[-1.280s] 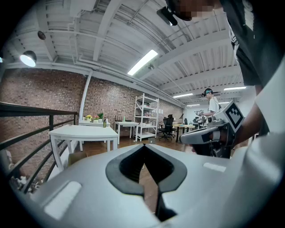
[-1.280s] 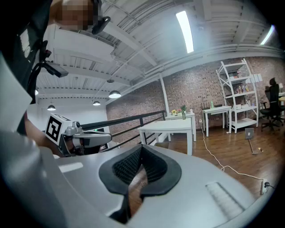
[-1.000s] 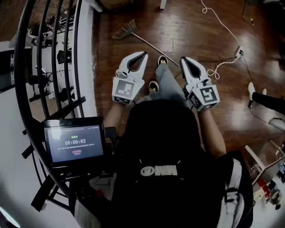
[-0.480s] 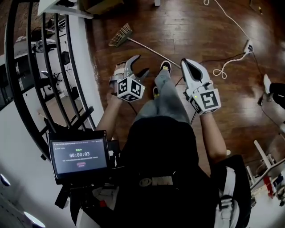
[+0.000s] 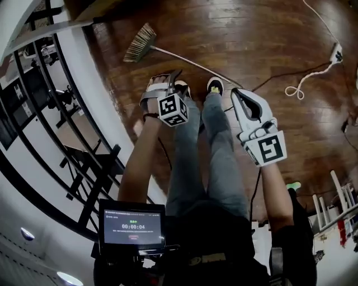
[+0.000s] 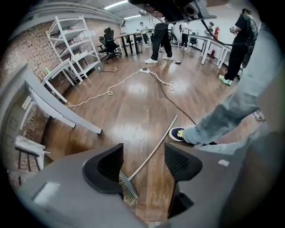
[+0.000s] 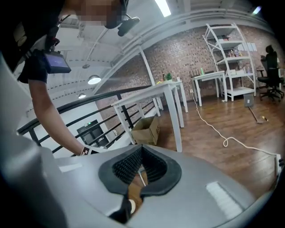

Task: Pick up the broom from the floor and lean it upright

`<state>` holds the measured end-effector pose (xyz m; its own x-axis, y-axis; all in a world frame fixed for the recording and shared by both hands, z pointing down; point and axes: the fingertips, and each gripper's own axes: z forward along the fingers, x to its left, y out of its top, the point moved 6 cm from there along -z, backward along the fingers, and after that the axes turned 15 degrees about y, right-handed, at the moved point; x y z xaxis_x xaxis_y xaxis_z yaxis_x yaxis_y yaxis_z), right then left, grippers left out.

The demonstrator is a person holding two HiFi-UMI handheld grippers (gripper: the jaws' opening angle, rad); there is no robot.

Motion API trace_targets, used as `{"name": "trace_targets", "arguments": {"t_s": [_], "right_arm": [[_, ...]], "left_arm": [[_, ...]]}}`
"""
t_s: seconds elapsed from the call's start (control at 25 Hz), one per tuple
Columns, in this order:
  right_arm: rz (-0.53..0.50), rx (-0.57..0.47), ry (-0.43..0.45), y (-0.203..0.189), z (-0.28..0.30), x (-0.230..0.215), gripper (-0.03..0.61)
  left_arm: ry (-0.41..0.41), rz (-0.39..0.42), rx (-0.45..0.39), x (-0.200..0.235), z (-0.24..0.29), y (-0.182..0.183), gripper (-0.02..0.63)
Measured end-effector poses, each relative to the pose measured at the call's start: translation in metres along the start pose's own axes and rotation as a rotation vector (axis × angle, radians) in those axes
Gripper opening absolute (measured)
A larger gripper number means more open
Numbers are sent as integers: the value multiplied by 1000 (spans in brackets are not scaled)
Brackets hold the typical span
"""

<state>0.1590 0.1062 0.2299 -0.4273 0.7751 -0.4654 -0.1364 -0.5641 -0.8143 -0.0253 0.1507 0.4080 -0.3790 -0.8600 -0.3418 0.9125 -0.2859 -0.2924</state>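
Barely begun: yet to grasp, lift and lean the broom (image 6: pixel 153 150), lying flat with its handle tip beside the shoe (image 6: pixel 178 133). Near that shoe, left gripper (image 6: pixel 143 161) wide, closing on nothing; right gripper (image 7: pixel 141 167) shut, empty

Bright ceiling strip lights (image 7: pixel 162 6) glare above the right fingers (image 7: pixel 127 167); sheen streaks the wood floor (image 6: pixel 133 100) beyond the left fingers (image 6: pixel 178 160); fisheye edges bend, darken.
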Motion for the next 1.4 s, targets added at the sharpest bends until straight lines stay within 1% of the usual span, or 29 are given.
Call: {"name": "trace_targets", "arguments": {"t_s": [0.08, 0.24, 0.32, 0.44, 0.56, 0.68, 0.8, 0.84, 0.96, 1.08, 1.12, 1.16, 1.32, 1.4], "right_arm": [[37, 15, -2, -41, 21, -20, 3], [87, 21, -11, -128, 54, -60, 3], [130, 41, -38, -170, 61, -75, 3], [176, 51, -61, -223, 64, -94, 3], [206, 53, -73, -255, 71, -110, 3], [201, 40, -75, -273, 75, -124, 3], [207, 31, -84, -283, 76, -131, 3], [210, 31, -87, -285, 77, -133, 3], [240, 38, -91, -290, 79, -133, 3], [265, 26, -94, -293, 83, -134, 3], [269, 25, -92, -294, 85, -134, 3], [273, 27, -90, -295, 87, -133, 3], [285, 28, -81, -296, 95, -130, 3], [302, 15, -83, -293, 97, -129, 3]], "left_arm": [[-22, 23, 3, -24, 55, -20, 312], [-44, 143, -1, -77, 179, -57, 327], [-58, 153, 16, -102, 229, -72, 328], [-100, 163, 35, -141, 282, -87, 327], [-109, 228, 42, -165, 321, -97, 307], [-111, 290, 44, -178, 347, -103, 293], [-139, 338, 47, -186, 365, -103, 277], [-152, 345, 51, -187, 370, -103, 262], [-203, 350, 65, -186, 380, -102, 216], [-262, 330, 60, -184, 383, -101, 205], [-272, 317, 52, -182, 383, -101, 181], [-278, 311, 43, -180, 383, -100, 135], [-296, 352, 14, -179, 381, -101, 121], [-307, 357, 8, -175, 378, -100, 120]]}}
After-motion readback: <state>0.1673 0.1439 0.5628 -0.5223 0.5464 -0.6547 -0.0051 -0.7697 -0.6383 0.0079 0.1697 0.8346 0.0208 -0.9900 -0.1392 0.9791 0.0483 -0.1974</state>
